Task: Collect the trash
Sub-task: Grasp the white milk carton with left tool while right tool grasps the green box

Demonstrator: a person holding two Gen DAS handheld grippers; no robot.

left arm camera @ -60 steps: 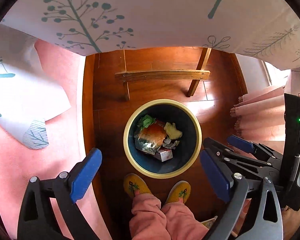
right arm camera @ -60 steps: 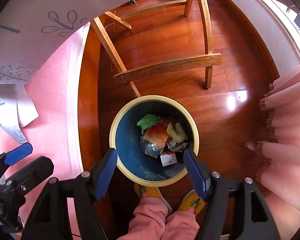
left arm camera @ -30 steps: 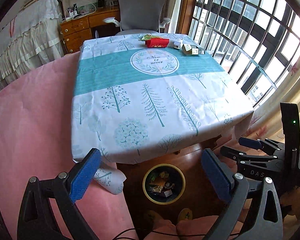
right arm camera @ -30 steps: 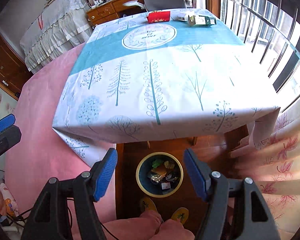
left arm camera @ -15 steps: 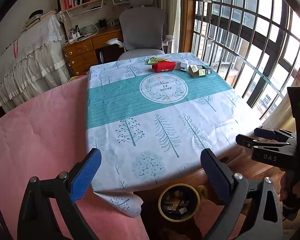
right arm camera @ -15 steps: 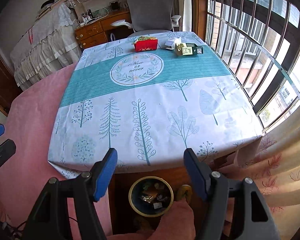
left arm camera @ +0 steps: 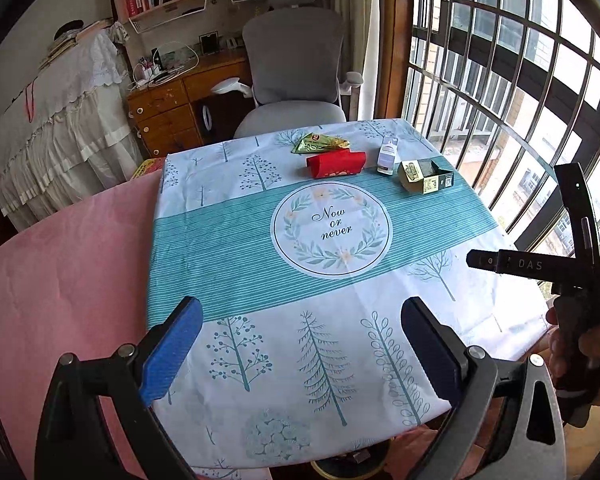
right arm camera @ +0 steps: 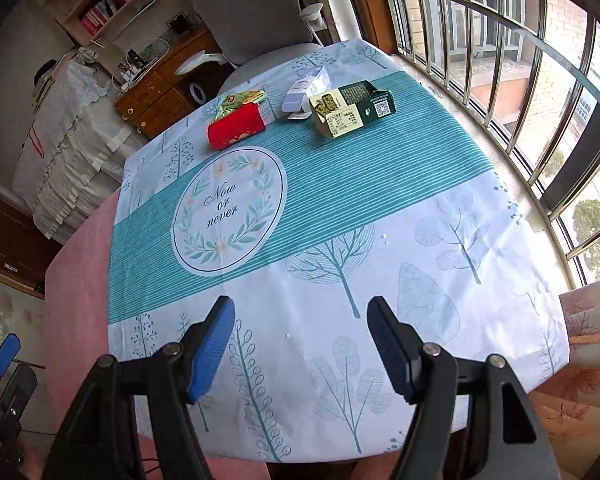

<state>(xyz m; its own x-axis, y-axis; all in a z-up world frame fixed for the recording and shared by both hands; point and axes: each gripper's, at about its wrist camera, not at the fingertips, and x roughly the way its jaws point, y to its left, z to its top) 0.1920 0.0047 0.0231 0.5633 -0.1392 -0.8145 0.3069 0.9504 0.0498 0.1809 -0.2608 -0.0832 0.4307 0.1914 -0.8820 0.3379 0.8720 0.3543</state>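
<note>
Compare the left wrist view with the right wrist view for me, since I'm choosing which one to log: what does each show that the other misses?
Only the left wrist view shows the trash bin's rim under the near table edge, and the hand holding the right gripper. Only the right wrist view shows the tree outside the window. Both show the open left gripper, the red packet, the green wrapper, the white box, the open green box and the grey chair.

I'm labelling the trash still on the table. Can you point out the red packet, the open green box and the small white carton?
red packet (left arm camera: 336, 164), left wrist view, its front face.
open green box (right arm camera: 350, 110), right wrist view, its top.
small white carton (left arm camera: 388, 156), left wrist view, its front.
</note>
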